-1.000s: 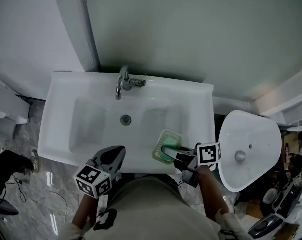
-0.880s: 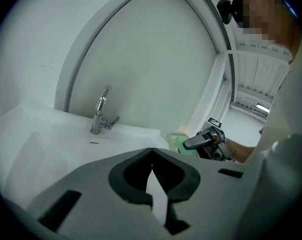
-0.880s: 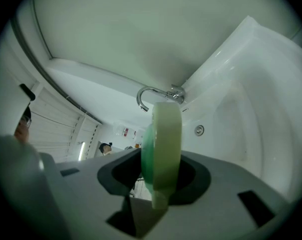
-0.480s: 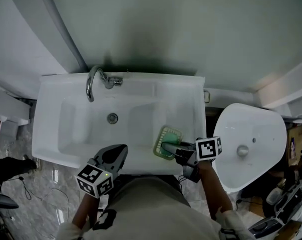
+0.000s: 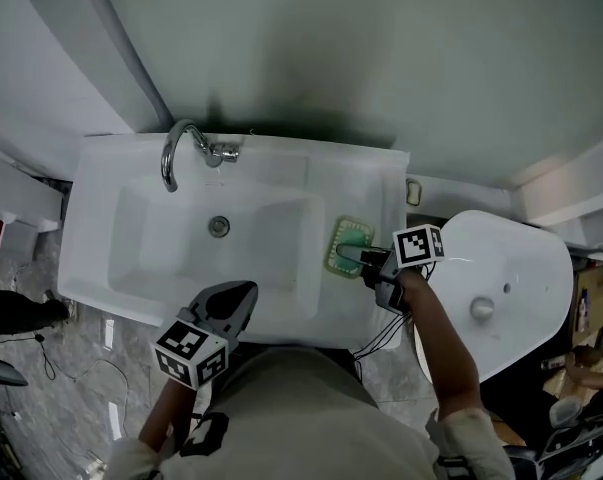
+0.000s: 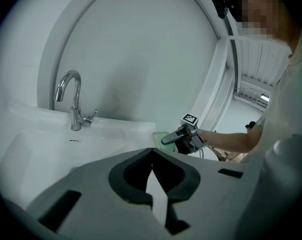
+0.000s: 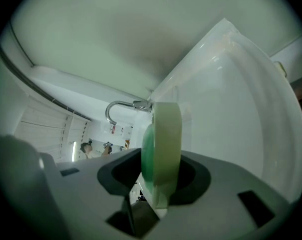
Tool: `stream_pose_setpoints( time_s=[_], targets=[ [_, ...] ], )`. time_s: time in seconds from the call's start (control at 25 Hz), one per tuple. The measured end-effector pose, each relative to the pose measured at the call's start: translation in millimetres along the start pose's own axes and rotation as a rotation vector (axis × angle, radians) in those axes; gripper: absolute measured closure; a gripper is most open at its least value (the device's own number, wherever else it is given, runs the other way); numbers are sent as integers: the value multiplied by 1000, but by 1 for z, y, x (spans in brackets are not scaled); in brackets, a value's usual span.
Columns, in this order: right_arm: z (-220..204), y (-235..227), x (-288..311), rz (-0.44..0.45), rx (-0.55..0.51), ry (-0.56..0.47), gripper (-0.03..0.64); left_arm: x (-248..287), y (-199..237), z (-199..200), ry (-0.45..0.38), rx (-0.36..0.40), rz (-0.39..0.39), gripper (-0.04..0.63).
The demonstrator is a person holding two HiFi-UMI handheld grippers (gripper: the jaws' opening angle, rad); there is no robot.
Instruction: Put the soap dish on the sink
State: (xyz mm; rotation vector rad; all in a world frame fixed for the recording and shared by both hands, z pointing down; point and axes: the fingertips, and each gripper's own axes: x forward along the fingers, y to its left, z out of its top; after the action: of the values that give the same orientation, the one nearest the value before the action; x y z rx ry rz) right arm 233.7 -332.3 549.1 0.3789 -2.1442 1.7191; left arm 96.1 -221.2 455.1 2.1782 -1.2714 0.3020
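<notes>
Pale wall rises behind a white sink (image 5: 91, 258) with a chrome faucet (image 5: 176, 148) at its back, seen from the head view. The green soap dish (image 5: 349, 234) lies over the sink's flat right ledge, beside the basin; whether it already rests there I cannot tell. The right gripper (image 5: 353, 256) holds it by the near end. The left gripper (image 5: 243, 293) hangs at the front rim, well apart from the dish. A second ago the dish was at the front edge of the basin; it now sits further right and back, and the grip looks unchanged.

From the left gripper view, its fingers (image 6: 183, 176) meet at the tips with nothing between them, and the dish shows small beyond.

From the right gripper view, the fingers (image 7: 221, 184) are clamped on the dish, seen edge-on. It looks like light, stiff, smooth plastic that could slip if wet, so a pinch across the rim, as here, seems the sound hold.
</notes>
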Motion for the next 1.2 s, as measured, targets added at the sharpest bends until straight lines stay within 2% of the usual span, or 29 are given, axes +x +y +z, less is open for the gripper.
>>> stream_pose_setpoints(
  time_s=[0.32,0.64,0.92,1.2],
  targets=[
    [16,-46,12,-29,23,102,466,2,-4,-8,17,-13,19,577],
    [28,-81,21,-101,40,140,466,-3,5,-15,18,-9,53,577],
    [30,-92,22,-164,34,156,462,-12,15,-21,27,-8,79,577],
    [36,-105,11,-318,-57,125,414,-11,18,-22,41,3,66,577]
  ],
)
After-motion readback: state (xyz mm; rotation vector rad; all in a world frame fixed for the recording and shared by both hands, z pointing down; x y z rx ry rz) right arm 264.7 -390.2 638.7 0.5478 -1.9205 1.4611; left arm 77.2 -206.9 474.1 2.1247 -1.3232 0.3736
